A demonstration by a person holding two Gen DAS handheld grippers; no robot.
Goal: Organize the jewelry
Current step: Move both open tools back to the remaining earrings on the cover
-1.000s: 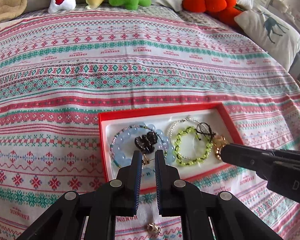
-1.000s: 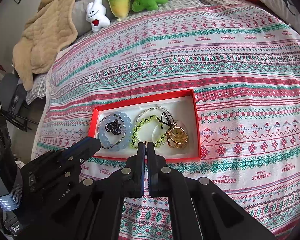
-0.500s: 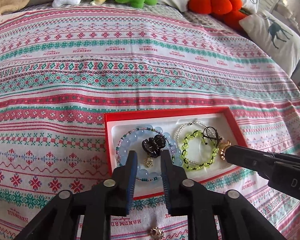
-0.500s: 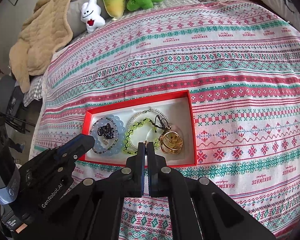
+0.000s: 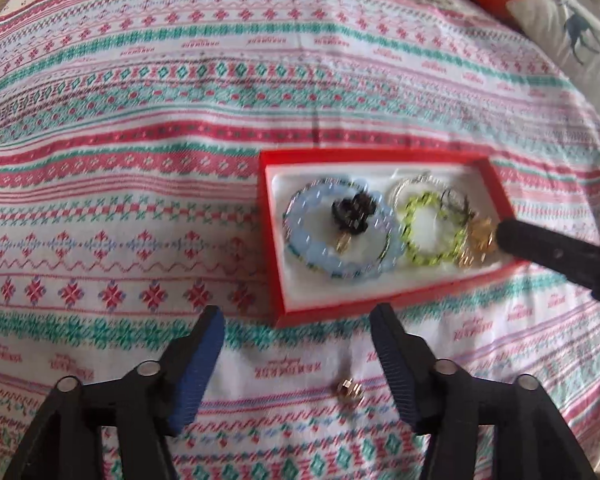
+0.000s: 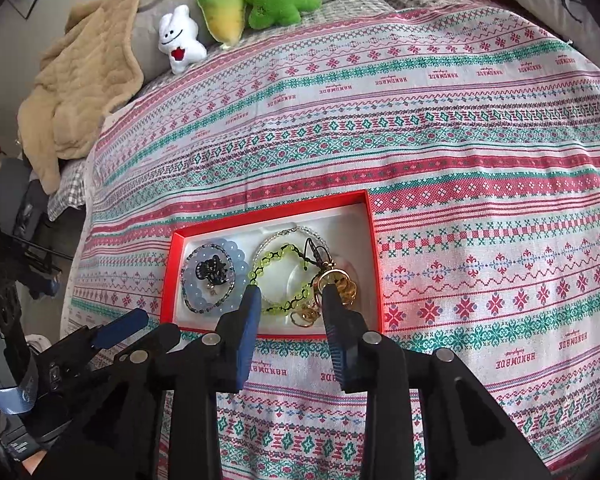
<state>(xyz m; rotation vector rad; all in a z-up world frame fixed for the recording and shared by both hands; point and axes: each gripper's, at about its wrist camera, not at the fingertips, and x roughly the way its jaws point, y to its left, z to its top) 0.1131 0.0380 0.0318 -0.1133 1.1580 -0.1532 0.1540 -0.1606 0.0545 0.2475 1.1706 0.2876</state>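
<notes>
With both grippers' jaws opening and empty, the loose gold charm (image 5: 349,390) lies on the bed outside the red box (image 5: 278,312), just off its near edge. Left gripper (image 5: 296,344) is nearer, charm between its fingers; right gripper (image 6: 288,300) hangs over the box's near edge.

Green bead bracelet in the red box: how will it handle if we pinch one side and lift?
The green bead bracelet looks strung on cord, so it would probably sag into a limp loop rather than hold its ring shape. Its beads look small and glossy, so likely light but slippery. Its dark cord tail lies against the gold jewelry, so it may snag and drag that along.
</notes>
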